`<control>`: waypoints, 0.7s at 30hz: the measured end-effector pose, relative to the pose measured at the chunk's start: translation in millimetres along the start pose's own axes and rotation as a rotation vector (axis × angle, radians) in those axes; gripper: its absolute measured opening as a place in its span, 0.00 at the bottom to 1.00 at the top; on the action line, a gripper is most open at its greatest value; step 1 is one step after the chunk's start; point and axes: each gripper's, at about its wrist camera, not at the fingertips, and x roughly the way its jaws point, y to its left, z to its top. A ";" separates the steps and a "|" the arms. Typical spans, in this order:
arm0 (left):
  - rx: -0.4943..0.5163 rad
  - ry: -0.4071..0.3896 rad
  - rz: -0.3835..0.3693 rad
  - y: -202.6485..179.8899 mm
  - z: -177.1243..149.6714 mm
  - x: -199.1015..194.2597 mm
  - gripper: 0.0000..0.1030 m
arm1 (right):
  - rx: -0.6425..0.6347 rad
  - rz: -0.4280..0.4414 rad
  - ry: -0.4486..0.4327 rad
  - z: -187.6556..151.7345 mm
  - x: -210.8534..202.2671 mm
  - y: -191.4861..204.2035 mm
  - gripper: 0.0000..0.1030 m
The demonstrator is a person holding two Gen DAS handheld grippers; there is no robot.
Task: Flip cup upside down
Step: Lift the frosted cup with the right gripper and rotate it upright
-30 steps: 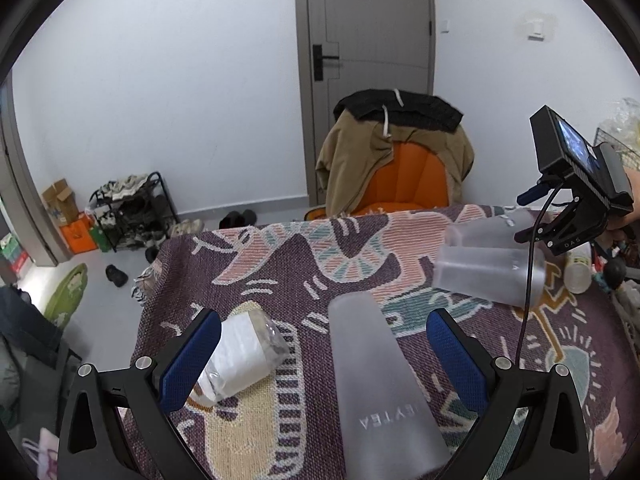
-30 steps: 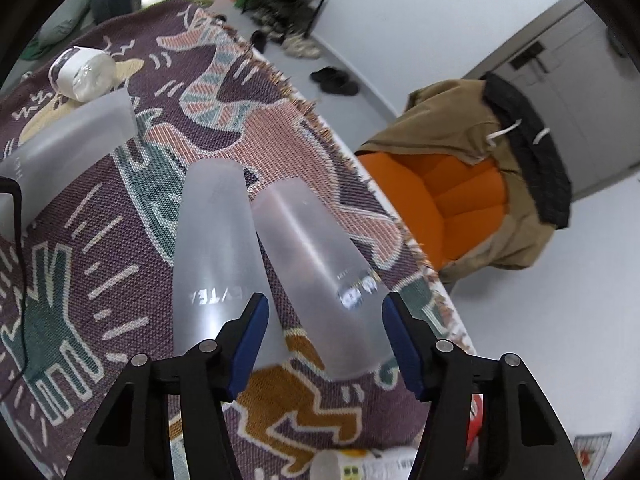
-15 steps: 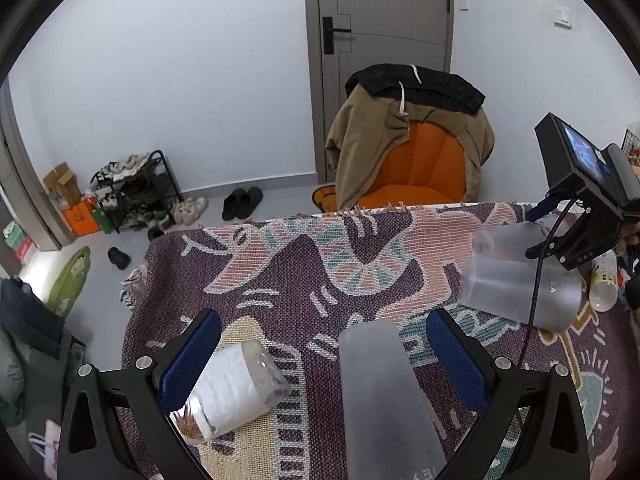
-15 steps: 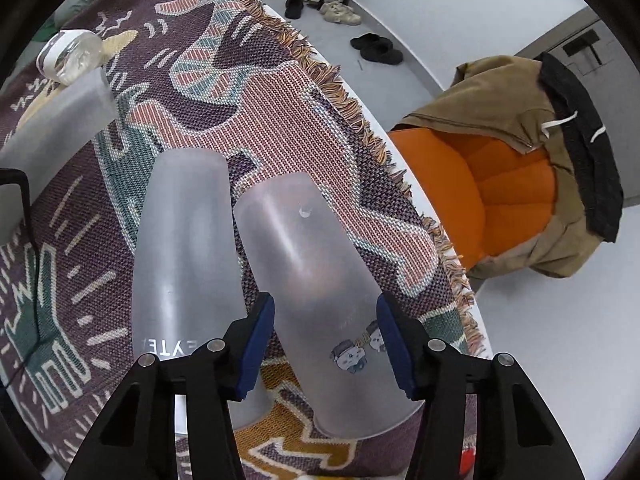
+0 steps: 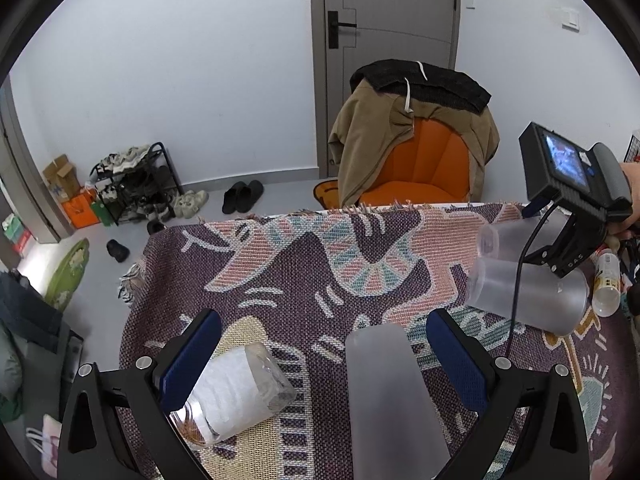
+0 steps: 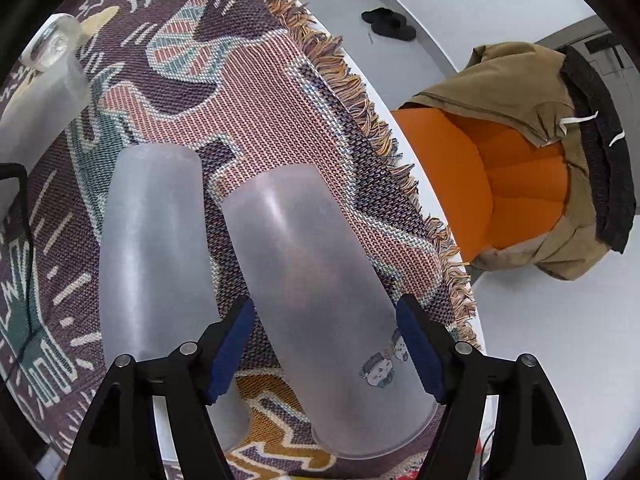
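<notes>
My right gripper (image 6: 326,346) is shut on a frosted cup with a small cartoon print (image 6: 320,280), held off the patterned cloth (image 6: 260,100) and tilted, base pointing away. It also shows in the left wrist view (image 5: 516,236). A second frosted cup (image 6: 154,264) stands upside down just left of it; it also shows in the left wrist view (image 5: 528,298). My left gripper (image 5: 322,354) is open, and a third frosted cup (image 5: 390,404) stands between its fingers.
A clear jar with white paper inside (image 5: 236,392) lies on the cloth by the left finger. A small bottle (image 5: 606,288) stands at the right. An orange chair draped with a brown coat (image 5: 416,152) is beyond the table's far edge (image 6: 400,128).
My right gripper has lifted the printed cup and turned it further, base swinging away. My left gripper has drawn back and risen a little, still open around its cup.
</notes>
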 end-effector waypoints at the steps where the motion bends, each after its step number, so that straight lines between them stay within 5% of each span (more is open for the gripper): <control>1: -0.001 -0.001 -0.002 0.7 0.1 -0.4 0.99 | -0.004 -0.005 0.008 2.2 3.3 -1.4 0.74; 21: 0.000 -0.005 -0.007 3.7 1.0 0.5 0.99 | 0.135 0.171 0.090 -3.1 16.5 -33.8 0.69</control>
